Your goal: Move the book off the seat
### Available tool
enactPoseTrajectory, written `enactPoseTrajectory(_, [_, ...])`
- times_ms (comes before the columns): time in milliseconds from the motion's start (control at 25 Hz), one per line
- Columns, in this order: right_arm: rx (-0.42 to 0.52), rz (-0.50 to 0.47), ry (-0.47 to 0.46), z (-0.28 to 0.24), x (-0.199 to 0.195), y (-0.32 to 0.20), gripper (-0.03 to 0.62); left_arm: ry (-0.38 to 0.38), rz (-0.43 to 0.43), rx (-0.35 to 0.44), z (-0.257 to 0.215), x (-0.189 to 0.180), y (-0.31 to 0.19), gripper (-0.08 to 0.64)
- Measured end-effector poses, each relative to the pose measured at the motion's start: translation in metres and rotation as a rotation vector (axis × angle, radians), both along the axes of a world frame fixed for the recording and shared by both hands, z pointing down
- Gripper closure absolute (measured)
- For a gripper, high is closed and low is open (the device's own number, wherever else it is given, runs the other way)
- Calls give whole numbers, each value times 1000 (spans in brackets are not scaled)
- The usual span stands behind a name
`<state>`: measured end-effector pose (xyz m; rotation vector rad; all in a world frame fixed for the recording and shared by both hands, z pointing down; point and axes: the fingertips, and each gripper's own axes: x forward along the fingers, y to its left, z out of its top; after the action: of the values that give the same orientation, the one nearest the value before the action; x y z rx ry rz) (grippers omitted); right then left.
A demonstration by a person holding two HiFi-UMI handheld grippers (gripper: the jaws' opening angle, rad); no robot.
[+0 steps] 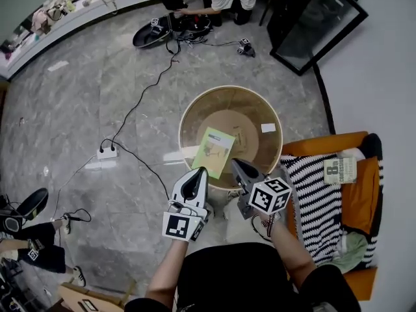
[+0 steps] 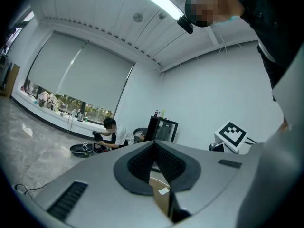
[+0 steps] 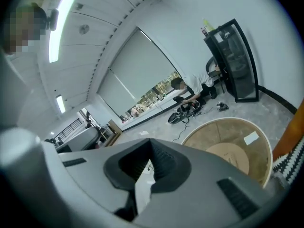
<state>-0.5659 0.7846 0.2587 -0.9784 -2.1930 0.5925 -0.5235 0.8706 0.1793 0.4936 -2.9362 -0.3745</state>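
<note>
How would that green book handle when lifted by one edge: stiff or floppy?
Likely light: the book looks thin, only a sliver between the left gripper's jaws. Probably somewhat floppy, though it looks flat here with the right gripper pinching the other near corner. Its cover looks smooth, so it might slip.

Left tongs (image 1: pixel 201 171): light-grey shell, black teardrop inlay, black ribbed pads (image 2: pixel 140 164), slotted vent in the housing. Right tongs (image 1: pixel 236 164): same shape, darker grey. White, black-square markers on left cube (image 1: pixel 180 226) and right cube (image 1: pixel 270 195). Wearer's in black clothing (image 1: pixel 227 275).
</note>
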Motion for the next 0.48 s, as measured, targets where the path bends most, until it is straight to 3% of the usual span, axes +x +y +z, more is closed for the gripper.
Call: enactPoseTrajectory(480, [-99, -83, -150, -110, 26, 8, 578, -119, -45, -34, -96, 7, -11, 549])
